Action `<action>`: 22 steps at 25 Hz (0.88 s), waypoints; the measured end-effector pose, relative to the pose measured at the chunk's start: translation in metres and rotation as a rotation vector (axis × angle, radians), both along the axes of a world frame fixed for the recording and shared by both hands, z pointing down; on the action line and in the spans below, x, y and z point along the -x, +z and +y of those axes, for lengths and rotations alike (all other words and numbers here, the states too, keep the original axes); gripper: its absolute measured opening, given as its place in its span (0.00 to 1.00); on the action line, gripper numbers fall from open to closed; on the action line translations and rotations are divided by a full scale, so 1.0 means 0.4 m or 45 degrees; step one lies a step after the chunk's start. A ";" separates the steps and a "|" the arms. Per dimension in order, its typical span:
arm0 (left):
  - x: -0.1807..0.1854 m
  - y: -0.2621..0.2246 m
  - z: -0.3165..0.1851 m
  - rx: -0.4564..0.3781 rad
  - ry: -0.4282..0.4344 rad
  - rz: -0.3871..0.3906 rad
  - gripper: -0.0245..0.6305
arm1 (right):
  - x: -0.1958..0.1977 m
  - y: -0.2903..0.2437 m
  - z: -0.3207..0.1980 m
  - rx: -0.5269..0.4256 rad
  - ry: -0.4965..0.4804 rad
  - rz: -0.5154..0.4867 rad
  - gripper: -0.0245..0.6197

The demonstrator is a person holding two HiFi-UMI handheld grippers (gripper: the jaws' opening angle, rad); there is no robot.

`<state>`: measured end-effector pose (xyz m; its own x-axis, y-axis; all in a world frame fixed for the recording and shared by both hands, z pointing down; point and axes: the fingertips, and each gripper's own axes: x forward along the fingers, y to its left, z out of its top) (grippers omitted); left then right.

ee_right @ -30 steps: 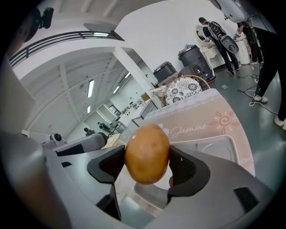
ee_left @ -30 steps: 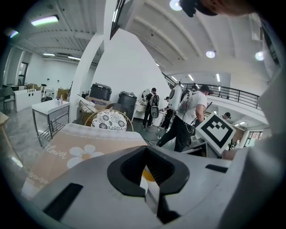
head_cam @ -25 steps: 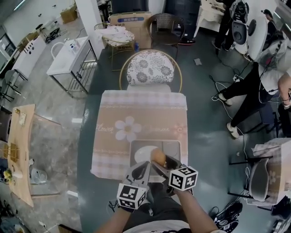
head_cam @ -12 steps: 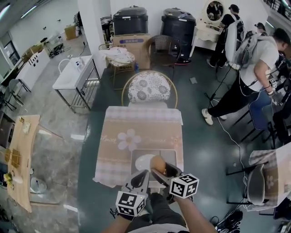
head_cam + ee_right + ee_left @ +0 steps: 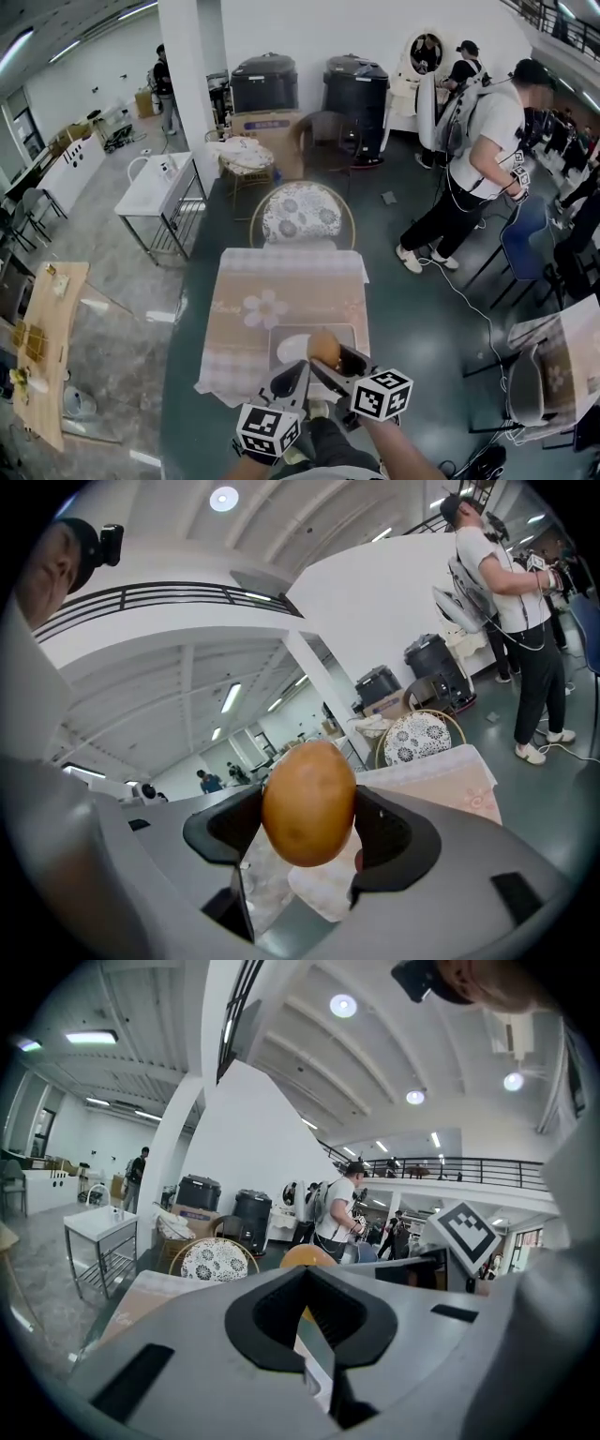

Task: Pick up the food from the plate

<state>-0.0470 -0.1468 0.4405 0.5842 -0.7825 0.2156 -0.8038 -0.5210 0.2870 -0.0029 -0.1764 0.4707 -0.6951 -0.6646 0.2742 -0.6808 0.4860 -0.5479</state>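
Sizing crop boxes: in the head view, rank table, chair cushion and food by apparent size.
Largest to smallest:
1. table
2. cushion
3. food, clamped in the right gripper; nearest the camera, yet plainly smallest.

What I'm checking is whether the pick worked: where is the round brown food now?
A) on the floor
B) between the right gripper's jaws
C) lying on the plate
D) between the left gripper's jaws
B: in the right gripper view, the round brown food sits clamped between the right gripper's jaws.
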 end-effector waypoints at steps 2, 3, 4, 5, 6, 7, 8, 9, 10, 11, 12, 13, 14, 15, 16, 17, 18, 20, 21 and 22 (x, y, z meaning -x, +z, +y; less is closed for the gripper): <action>-0.005 -0.018 0.019 -0.013 0.000 0.008 0.04 | -0.005 -0.021 0.017 -0.018 0.002 0.001 0.51; -0.008 -0.029 0.028 -0.022 0.000 0.012 0.04 | -0.010 -0.030 0.025 -0.026 0.003 0.004 0.51; -0.012 -0.040 0.036 -0.032 0.000 0.017 0.04 | -0.016 -0.038 0.033 -0.034 0.005 0.008 0.51; -0.014 -0.051 0.044 -0.043 -0.001 0.020 0.04 | -0.022 -0.045 0.041 -0.043 0.007 0.012 0.51; -0.014 -0.061 0.050 -0.052 -0.002 0.021 0.04 | -0.027 -0.053 0.048 -0.052 0.009 0.015 0.51; -0.012 -0.071 0.056 -0.060 -0.003 0.021 0.04 | -0.031 -0.060 0.055 -0.060 0.011 0.017 0.51; -0.010 -0.078 0.062 -0.067 -0.005 0.019 0.04 | -0.035 -0.067 0.062 -0.068 0.014 0.019 0.51; -0.007 -0.086 0.067 -0.074 -0.006 0.019 0.04 | -0.038 -0.074 0.069 -0.077 0.016 0.021 0.51; -0.004 -0.093 0.072 -0.080 -0.007 0.020 0.04 | -0.040 -0.081 0.075 -0.086 0.017 0.023 0.51; -0.002 -0.100 0.076 -0.087 -0.008 0.022 0.04 | -0.041 -0.089 0.081 -0.097 0.017 0.025 0.51; -0.002 -0.106 0.079 -0.094 -0.007 0.024 0.04 | -0.041 -0.097 0.086 -0.108 0.018 0.026 0.51; -0.002 -0.112 0.082 -0.100 -0.005 0.025 0.04 | -0.040 -0.105 0.090 -0.118 0.018 0.027 0.51; -0.002 -0.117 0.086 -0.105 -0.001 0.024 0.04 | -0.040 -0.113 0.095 -0.126 0.019 0.028 0.51; -0.004 -0.121 0.090 -0.109 0.002 0.023 0.04 | -0.039 -0.119 0.099 -0.132 0.020 0.028 0.51; -0.005 -0.124 0.095 -0.112 0.005 0.022 0.04 | -0.038 -0.124 0.104 -0.136 0.020 0.027 0.51; -0.007 -0.127 0.100 -0.115 0.008 0.020 0.04 | -0.037 -0.128 0.109 -0.140 0.019 0.028 0.51; -0.009 -0.128 0.104 -0.117 0.011 0.018 0.04 | -0.036 -0.131 0.114 -0.144 0.017 0.028 0.51; -0.013 -0.131 0.112 -0.120 0.014 0.014 0.04 | -0.034 -0.137 0.122 -0.150 0.014 0.029 0.51; -0.014 -0.133 0.116 -0.121 0.015 0.013 0.04 | -0.034 -0.140 0.126 -0.152 0.012 0.030 0.51; -0.015 -0.135 0.119 -0.122 0.016 0.011 0.04 | -0.033 -0.143 0.129 -0.154 0.011 0.031 0.51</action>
